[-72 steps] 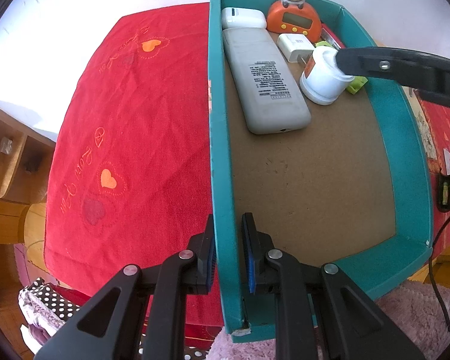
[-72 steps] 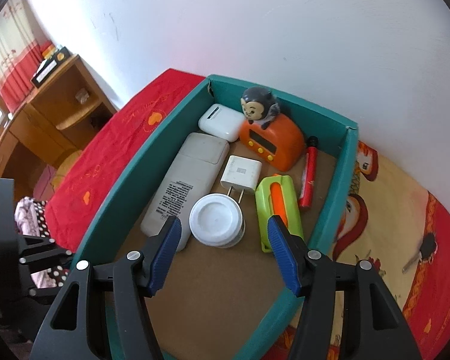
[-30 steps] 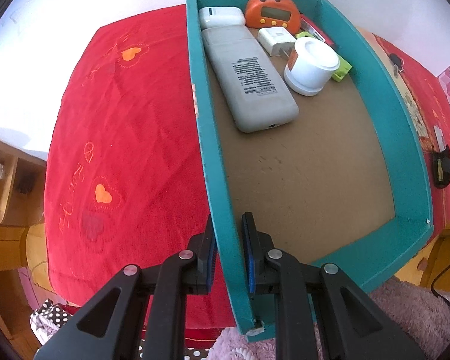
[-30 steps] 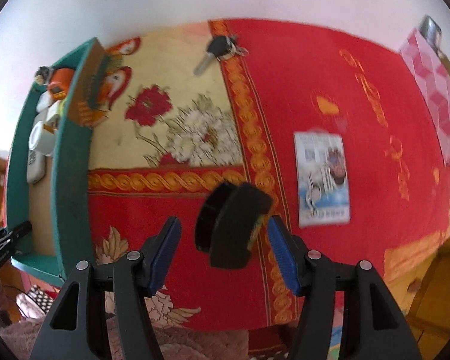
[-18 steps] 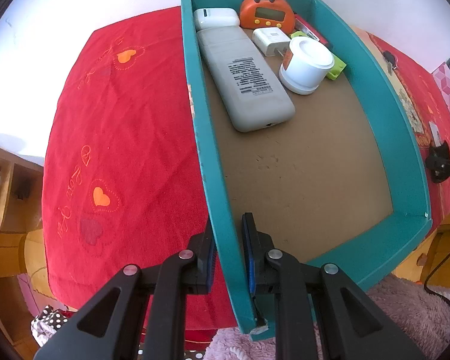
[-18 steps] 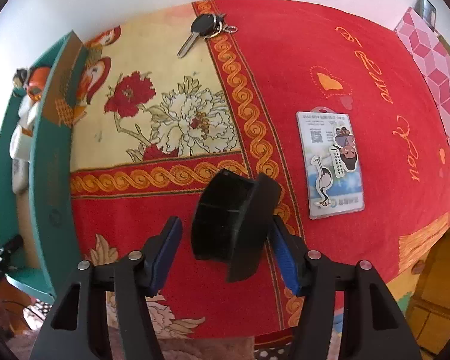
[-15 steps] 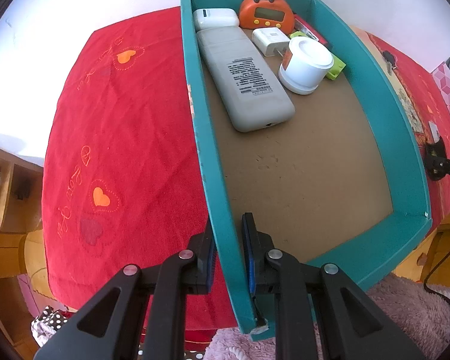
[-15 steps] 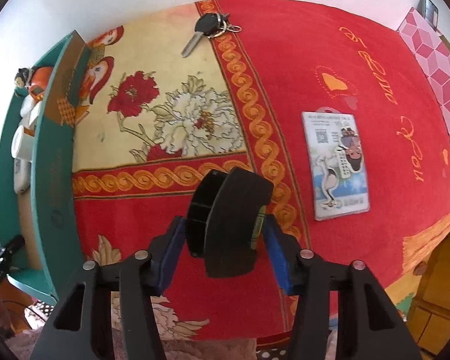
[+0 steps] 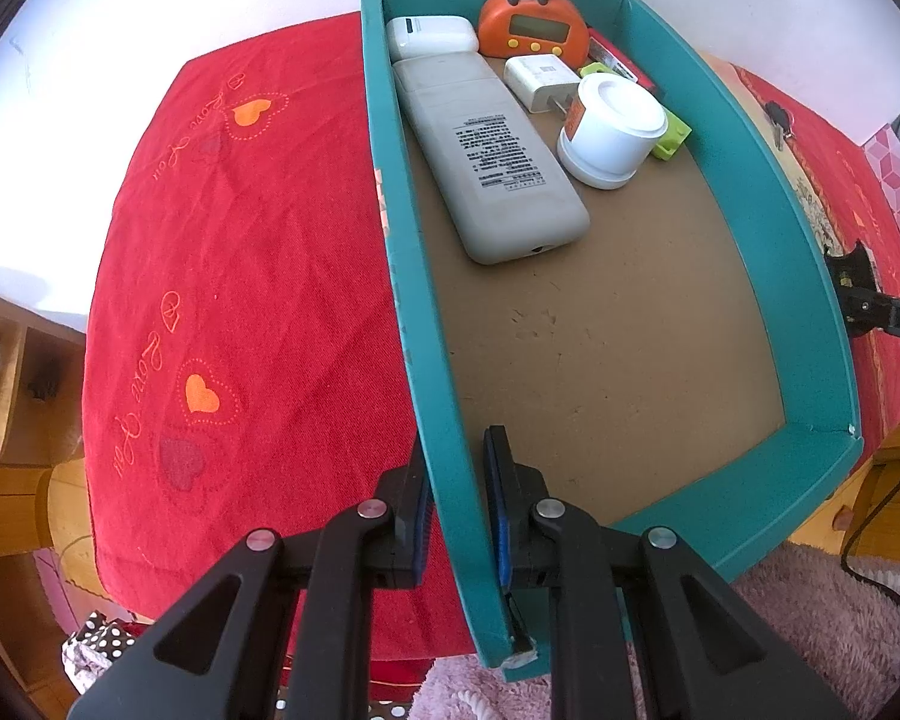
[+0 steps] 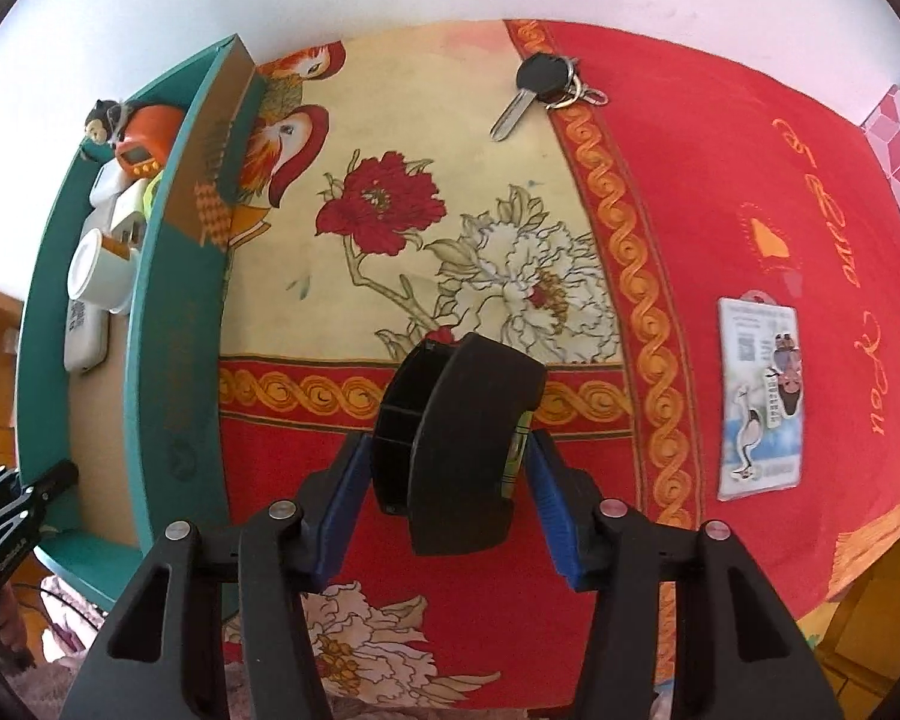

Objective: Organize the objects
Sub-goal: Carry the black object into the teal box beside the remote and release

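We count the teal cardboard box [image 9: 768, 228] partly filled: grey remote [image 9: 486, 150], white jar [image 9: 609, 129] and orange clock [image 9: 534, 30] sit toward twelve o'clock. Our left gripper [image 9: 456, 507] pinches its wall; our right gripper [image 10: 444, 489] clamps the black tape measure [image 10: 459, 438]. Key [image 10: 531, 90] and card [image 10: 759, 396] remain outside.

Both wrist views look steeply down, close; teal box [image 9: 768, 192] shared.
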Motion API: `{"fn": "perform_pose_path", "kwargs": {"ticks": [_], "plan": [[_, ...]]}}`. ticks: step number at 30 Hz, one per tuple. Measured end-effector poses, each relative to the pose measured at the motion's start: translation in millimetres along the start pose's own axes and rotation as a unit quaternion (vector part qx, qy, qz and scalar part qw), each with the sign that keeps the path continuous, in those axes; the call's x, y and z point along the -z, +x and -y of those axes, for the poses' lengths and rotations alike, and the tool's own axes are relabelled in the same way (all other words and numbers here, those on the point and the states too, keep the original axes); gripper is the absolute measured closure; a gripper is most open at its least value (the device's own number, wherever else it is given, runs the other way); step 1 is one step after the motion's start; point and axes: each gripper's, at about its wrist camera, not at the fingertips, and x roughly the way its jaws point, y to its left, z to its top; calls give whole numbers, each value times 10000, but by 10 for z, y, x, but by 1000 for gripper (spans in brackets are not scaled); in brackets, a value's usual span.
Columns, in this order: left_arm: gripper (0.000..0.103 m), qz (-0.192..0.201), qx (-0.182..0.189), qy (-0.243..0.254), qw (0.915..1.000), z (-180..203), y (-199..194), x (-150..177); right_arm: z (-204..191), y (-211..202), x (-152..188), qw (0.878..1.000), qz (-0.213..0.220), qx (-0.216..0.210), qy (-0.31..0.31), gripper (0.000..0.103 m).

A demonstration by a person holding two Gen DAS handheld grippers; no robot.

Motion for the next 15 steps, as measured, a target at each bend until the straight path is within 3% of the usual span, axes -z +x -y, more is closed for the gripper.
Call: {"fn": "perform_pose_path", "kwargs": {"ticks": [15], "plan": [[88, 8, -3, -29, 10000, -14, 10, 2, 14, 100, -64, 9997, -104, -158, 164, 42]]}}
